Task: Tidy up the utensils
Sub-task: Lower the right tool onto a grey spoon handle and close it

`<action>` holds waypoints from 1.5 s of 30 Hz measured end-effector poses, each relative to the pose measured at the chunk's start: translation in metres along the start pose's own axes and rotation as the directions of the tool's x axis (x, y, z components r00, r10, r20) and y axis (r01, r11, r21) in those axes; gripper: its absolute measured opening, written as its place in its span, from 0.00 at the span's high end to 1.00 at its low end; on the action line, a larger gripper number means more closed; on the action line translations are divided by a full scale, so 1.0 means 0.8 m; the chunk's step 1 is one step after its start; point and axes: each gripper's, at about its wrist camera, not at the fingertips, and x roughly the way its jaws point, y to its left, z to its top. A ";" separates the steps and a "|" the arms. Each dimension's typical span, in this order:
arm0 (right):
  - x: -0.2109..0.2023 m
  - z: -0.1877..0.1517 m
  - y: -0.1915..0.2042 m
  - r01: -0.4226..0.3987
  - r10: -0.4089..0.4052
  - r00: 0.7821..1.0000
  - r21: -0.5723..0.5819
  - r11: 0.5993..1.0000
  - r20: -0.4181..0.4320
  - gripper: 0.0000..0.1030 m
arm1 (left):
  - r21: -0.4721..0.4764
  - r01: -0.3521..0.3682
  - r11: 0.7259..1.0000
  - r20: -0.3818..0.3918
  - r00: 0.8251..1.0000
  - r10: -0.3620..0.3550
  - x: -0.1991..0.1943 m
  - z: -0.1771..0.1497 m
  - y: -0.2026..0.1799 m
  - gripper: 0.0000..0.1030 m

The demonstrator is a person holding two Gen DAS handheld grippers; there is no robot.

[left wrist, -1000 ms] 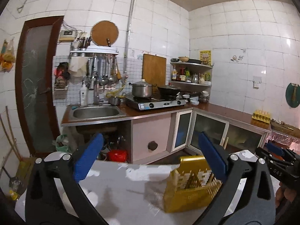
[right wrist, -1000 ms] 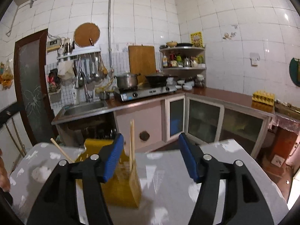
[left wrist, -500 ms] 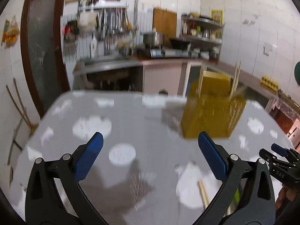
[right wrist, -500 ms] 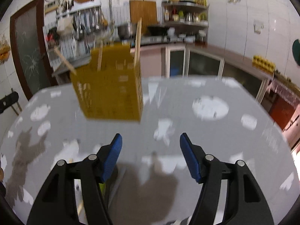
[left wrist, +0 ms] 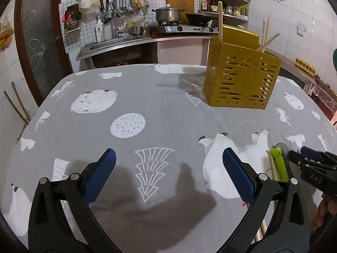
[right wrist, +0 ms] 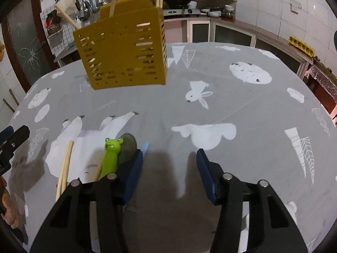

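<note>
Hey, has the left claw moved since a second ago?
Yes. The left claw came down and tipped toward the table; the kitchen counter has climbed to the picture's top, and the yellow holder sits higher.

Holder at the far side of the table, loose utensils near the front

The holder (left wrist: 240, 78) was stood on the table (left wrist: 147, 109) toward its far edge, with chopsticks (left wrist: 265, 34) and a stick (left wrist: 219, 21) held upright in it. Nearer the front, a frog-headed utensil (right wrist: 111, 156) was laid on the cloth, with a pair of chopsticks (right wrist: 65, 164) just to its left and a round piece (right wrist: 127, 145) just to its right. These were placed between the left gripper (left wrist: 168, 175) and the right gripper (right wrist: 169, 168). Behind the table, the sink (left wrist: 118, 42) was set left of the stove (left wrist: 181, 28).
</note>
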 end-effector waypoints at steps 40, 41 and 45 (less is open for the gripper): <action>0.012 0.019 -0.038 0.035 -0.035 0.999 0.024 0.999 -0.034 0.92 | 0.068 0.023 0.997 -0.199 0.980 -0.009 0.020 -0.048 -0.072 0.05; 0.012 0.019 -0.039 0.032 -0.031 0.999 0.026 0.999 -0.034 0.92 | 0.073 0.025 0.997 -0.206 0.979 -0.009 0.021 -0.049 -0.075 0.05; 0.011 0.017 -0.043 0.021 -0.020 0.999 0.036 0.999 -0.032 0.92 | 0.083 0.002 0.997 -0.208 0.978 0.016 0.024 -0.051 -0.086 0.06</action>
